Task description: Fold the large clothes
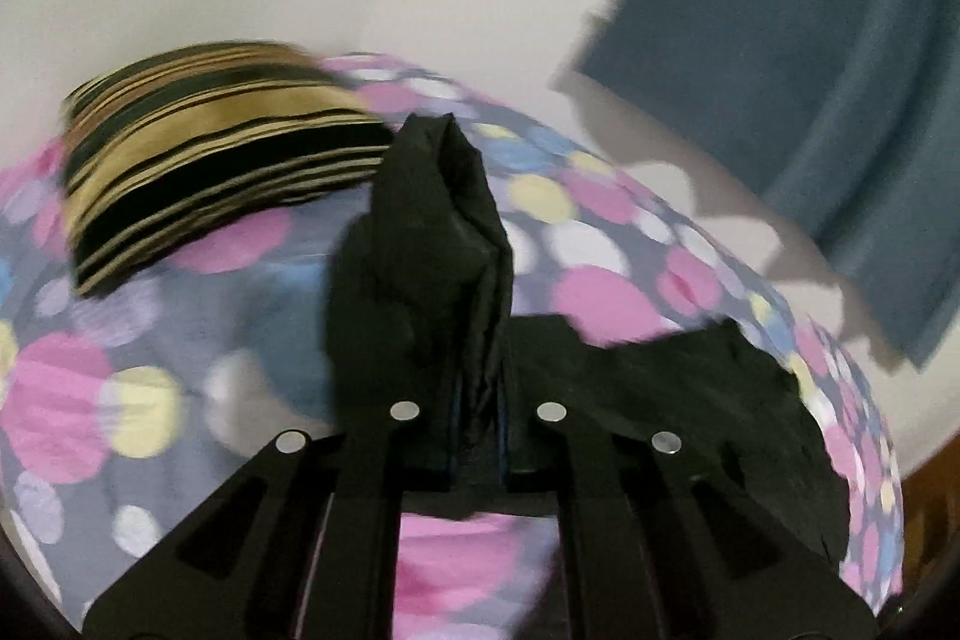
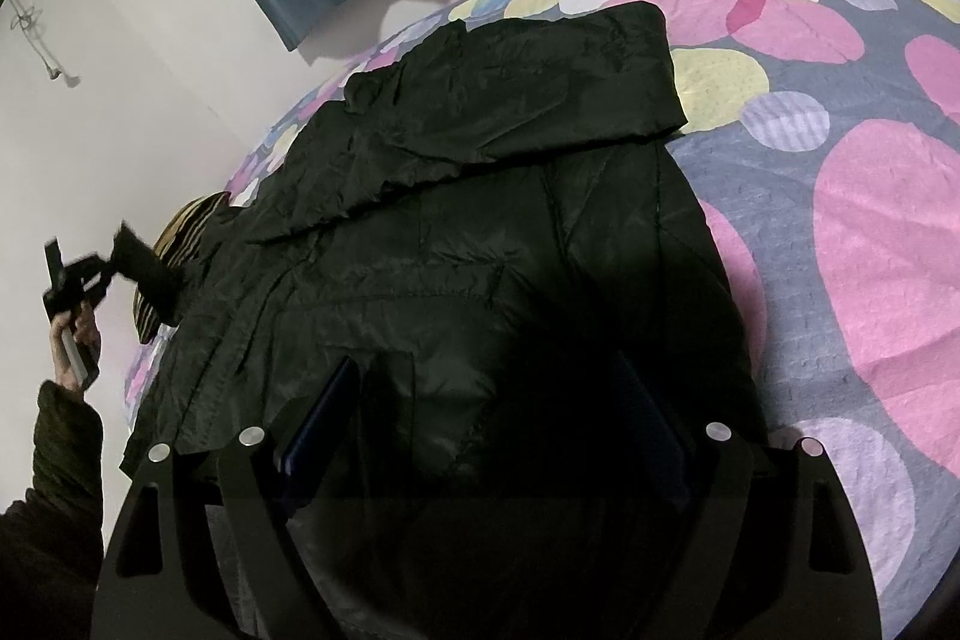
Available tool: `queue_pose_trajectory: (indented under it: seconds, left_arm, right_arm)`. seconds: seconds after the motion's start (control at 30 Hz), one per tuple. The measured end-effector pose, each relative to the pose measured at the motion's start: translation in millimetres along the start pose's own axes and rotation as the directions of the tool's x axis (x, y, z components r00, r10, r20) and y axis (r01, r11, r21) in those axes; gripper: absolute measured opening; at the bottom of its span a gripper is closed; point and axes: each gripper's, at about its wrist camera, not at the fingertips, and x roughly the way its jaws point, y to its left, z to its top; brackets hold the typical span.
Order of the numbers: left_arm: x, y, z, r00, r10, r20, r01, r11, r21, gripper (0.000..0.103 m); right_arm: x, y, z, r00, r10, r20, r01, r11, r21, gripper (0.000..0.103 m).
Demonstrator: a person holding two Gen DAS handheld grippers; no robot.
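Pinching a bunched fold of the black jacket [image 1: 438, 244], the left gripper [image 1: 474, 436] has its jaws drawn tight on the cloth, which stands up between and beyond the fingers like a dark ridge. From the right wrist view this is a sleeve end lifted off the bed at the jacket's left side, with the person's hand [image 2: 75, 334] under the tool.

The right gripper [image 2: 480, 400] hangs with its fingers [image 2: 327, 418] spread wide and nothing between them, directly over the near hem of the jacket; whether the tips touch the fabric I cannot tell in the dark.

Ahead of those wide fingers the jacket's body runs lengthwise away from them across the spotted bedsheet [image 2: 870, 232], and the far sleeve [image 2: 516, 100] already lies folded crosswise over the chest. So the held sleeve is to the left of the right fingers, and the left hand is the nearer one to carry it across, judging by the layout.

Beyond the left fingers, a striped folded garment [image 1: 204, 172] rests on the sheet, then a blue curtain [image 1: 810, 70] against the wall.
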Motion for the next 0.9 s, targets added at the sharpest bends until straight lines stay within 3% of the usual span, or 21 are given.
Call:
queue_pose_trajectory:
  seconds: [0.23,0.33,0.47,0.77,0.9]
  left_arm:
    - [18.0,-135.2,-22.3,0.989,-0.129,-0.064,0.139,0.974,0.18,0.006]
    - [31.9,-184.4,-39.9,0.986,-0.139,-0.09,0.157,0.955,0.252,0.006]
    - [41.8,-239.6,-69.4,0.969,-0.195,-0.154,0.234,0.924,0.302,0.006]
    - [68.0,-339.7,-152.8,0.919,-0.248,-0.306,0.361,0.842,0.401,0.006]
    - [81.7,-364.1,-184.8,0.915,-0.217,-0.34,0.361,0.818,0.448,0.006]
  right_arm:
    - [-1.3,-1.4,-1.3,1.0,0.009,0.004,-0.009,1.0,0.006,0.085]
    - [-1.9,-2.7,-1.4,1.0,0.017,0.007,-0.017,1.0,0.013,0.085]
    - [-2.0,-2.7,-1.4,1.0,0.025,0.01,-0.025,0.999,0.02,0.085]
    - [-2.2,-2.5,-2.1,0.999,0.035,0.015,-0.036,0.999,0.028,0.085]
    - [-2.1,-2.1,-2.3,0.999,0.041,0.017,-0.042,0.999,0.032,0.085]
